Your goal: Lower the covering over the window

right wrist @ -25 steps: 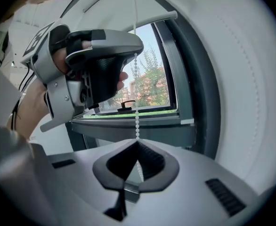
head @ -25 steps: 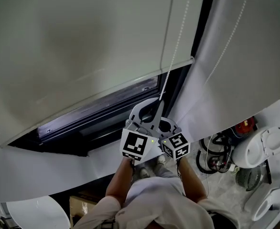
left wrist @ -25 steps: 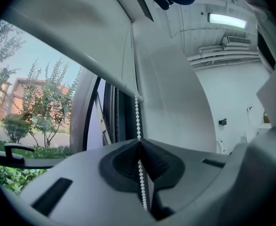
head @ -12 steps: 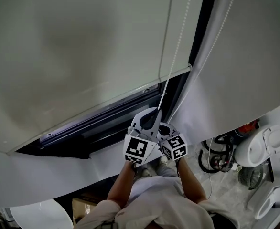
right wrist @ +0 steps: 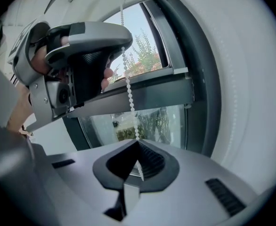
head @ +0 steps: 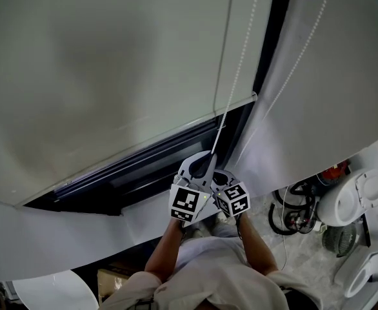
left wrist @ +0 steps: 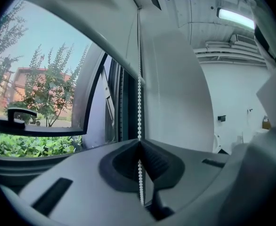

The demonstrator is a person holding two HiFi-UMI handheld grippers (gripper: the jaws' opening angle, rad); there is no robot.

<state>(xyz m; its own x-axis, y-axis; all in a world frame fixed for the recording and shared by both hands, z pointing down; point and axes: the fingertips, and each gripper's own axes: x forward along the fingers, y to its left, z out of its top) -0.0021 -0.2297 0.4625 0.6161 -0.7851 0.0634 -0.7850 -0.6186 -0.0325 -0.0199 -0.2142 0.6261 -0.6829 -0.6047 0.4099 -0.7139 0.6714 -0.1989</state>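
A pale roller blind [head: 111, 63] covers most of the window, and its bottom bar [head: 150, 134] hangs above a dark strip of open window. The white bead chain [head: 237, 70] runs down beside the blind to both grippers. My left gripper [head: 208, 157] is shut on the bead chain [left wrist: 139, 107], which passes straight between its closed jaws [left wrist: 139, 144]. Just below it, my right gripper [head: 220, 173] is also shut on the bead chain [right wrist: 128, 91], pinched at its jaw tips [right wrist: 138, 144]. The left gripper [right wrist: 81, 51] shows above in the right gripper view.
A second blind [head: 331, 82] with its own chain [head: 305, 50] hangs at the right, past the dark window post [head: 273, 37]. On the floor below are black cables [head: 291, 213], white round appliances [head: 357, 199] and a white round table [head: 53, 290]. Trees [left wrist: 44, 88] stand outside.
Both grippers have come down together with the chain held in them. The blind's bottom bar now sits a little lower over the window.
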